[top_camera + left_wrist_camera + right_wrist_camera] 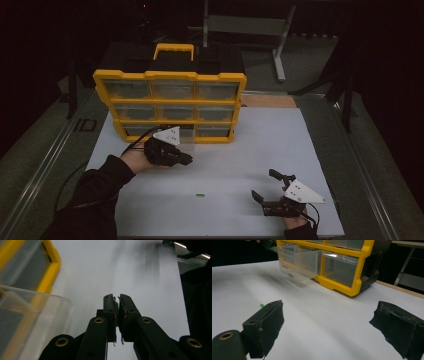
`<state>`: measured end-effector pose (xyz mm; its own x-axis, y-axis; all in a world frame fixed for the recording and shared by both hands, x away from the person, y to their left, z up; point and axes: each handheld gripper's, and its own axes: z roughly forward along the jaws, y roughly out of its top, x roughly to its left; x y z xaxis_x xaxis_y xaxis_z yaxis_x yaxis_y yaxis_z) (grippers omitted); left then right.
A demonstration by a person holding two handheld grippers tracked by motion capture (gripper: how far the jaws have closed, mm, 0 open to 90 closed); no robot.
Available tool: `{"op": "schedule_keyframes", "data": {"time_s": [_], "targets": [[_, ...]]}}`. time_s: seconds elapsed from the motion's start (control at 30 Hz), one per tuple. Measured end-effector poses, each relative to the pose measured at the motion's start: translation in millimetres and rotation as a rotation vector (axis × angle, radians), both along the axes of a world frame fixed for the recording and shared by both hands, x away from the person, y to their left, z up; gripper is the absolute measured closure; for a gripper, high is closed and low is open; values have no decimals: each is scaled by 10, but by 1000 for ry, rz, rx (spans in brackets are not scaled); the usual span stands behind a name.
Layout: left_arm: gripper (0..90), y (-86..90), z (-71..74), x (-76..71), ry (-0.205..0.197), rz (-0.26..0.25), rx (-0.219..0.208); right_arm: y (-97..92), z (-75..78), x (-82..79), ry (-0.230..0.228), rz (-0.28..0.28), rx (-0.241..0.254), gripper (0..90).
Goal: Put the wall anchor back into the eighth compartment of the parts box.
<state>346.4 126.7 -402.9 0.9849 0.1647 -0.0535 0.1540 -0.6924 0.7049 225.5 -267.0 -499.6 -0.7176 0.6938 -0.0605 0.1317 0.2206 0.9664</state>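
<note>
A yellow organizer (170,76) with clear drawers stands upright at the back of the white table (240,150). Its bottom middle drawer (299,262) is pulled out, and a small green piece (290,275) lies inside it. My left gripper (188,160) hovers just in front of that drawer. Its jaws are shut on another small green piece (116,305), with the drawer's clear wall (30,315) close on its left. A further green piece (200,195) lies loose on the table between the hands. At the near right, my right gripper (264,184) stands open with nothing between its fingers.
A wooden strip (267,101) runs along the table's far edge behind the organizer. A grey metal stand (250,25) is on the floor beyond. Metal rails (45,165) flank the table's sides. Bare white surface lies between organizer and right gripper.
</note>
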Motion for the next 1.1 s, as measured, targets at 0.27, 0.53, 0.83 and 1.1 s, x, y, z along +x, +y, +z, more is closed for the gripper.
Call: {"op": "schedule_keyframes", "data": {"time_s": [0.27,0.53,0.83,1.1], "targets": [[847,108,230,92,-42,30,-12,3,-2,1,1,0,-2,86],[847,246,412,230,-66,70,-51,7,-6,3,2,2,-4,86],[847,391,466,391,-74,147,-83,5,-7,4,3,1,-3,86],[847,527,354,504,-53,233,-112,7,-8,4,4,2,-3,86]]}}
